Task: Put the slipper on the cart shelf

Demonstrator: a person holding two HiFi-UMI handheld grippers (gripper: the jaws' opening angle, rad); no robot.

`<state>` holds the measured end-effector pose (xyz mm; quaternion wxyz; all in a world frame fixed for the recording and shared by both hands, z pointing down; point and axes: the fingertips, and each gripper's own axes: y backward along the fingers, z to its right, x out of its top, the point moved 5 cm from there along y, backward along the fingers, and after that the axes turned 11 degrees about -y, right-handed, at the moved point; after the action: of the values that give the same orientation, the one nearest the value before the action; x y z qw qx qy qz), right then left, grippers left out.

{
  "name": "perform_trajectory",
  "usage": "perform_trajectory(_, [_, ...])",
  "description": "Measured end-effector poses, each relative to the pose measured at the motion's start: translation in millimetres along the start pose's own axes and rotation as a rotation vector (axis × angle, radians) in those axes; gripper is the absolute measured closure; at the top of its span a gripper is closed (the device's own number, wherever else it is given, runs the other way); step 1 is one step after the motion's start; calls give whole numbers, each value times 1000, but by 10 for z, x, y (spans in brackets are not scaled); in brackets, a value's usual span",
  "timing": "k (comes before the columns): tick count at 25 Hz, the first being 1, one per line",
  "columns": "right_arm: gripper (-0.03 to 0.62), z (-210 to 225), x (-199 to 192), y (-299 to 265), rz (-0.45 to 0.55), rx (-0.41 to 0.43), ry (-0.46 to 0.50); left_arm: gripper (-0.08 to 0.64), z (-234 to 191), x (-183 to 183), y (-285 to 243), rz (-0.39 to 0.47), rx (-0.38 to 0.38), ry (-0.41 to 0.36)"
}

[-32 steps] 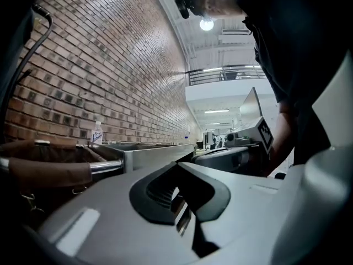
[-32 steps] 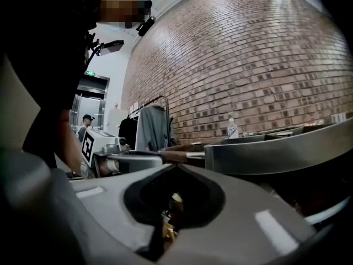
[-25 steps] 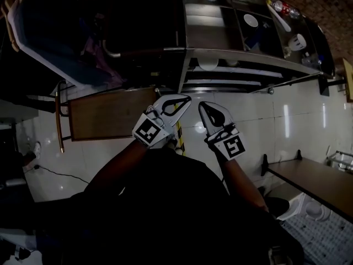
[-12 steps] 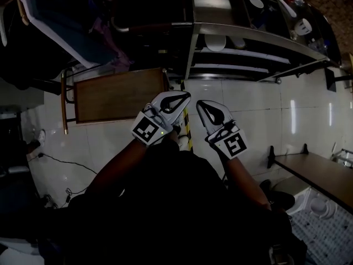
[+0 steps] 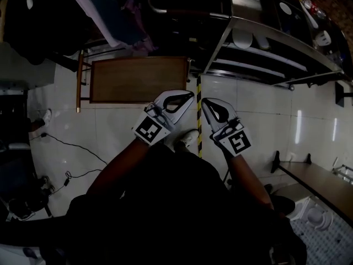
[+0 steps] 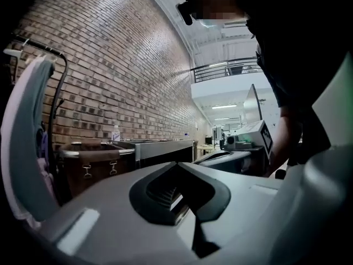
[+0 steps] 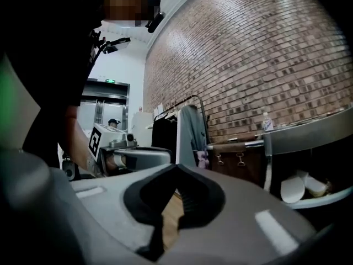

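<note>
Both grippers are held side by side in front of the person's body, above the tiled floor. My left gripper [image 5: 189,96] is shut with nothing between its jaws, and so is my right gripper [image 5: 204,101]. Each gripper view shows the same: the left gripper's [image 6: 176,165] tips meet, and the right gripper's [image 7: 176,168] tips meet. The metal cart [image 5: 276,51] with its shelves stands up and to the right, and it also shows as the cart [image 7: 309,134] in the right gripper view. A white shoe [image 5: 187,139] lies on the floor below the grippers; I cannot tell whether it is the slipper.
A wooden table [image 5: 138,79] stands just beyond the grippers. A clothes rack [image 5: 110,10] with hanging garments is at the upper left. Yellow-black tape [image 5: 199,117] runs along the floor. Cables [image 5: 71,148] trail at the left. A bench [image 5: 320,181] is at the lower right. White bowls [image 7: 292,189] sit on the cart shelf.
The head view has swung left: the cart and the table have slid rightward and the table upward. Both grippers keep the same shut pose in front of the body.
</note>
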<state>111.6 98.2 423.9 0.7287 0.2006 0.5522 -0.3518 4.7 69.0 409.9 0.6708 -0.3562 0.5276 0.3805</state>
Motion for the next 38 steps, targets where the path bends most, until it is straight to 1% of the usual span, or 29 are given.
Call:
perform_trajectory(4, [592,-324,-116,-340,-18,38,6,560,-104,-107,464,-2,18,27])
perform_trajectory(9, [592,-767,-202,-724,-10,37,-10,560,-250,-190,1078,7,17,27])
perform_trajectory(13, [592,-1126,-230,-1026,-16,51,17,560,-395,-219,1498,23,22,37])
perform_trajectory(16, [592,-1319,-236,-1172,-23,57,15,560,-456,-219,1709,25,25,40])
perform_trajectory(20, [592,-1436,-205,-1319,-24,59,32,560,-516,-252,1842,29,28,48])
perform_trajectory(23, [592,-1438,-167,-1389,-21,47,45,560,-542,-291,1878,31,32,63])
perform_trajectory(30, [592,-1433,-152,-1517,-34,61,58,560,-637,-341,1926,36,56,97])
perform_trajectory(34, [592,-1501,-147,-1573,-42,82,79,560,-662,-347,1971,37,67,87])
perform_trajectory(38, [592,-1481,-120,-1601,-44,89,76,560,-669,-355,1981,25,70,85])
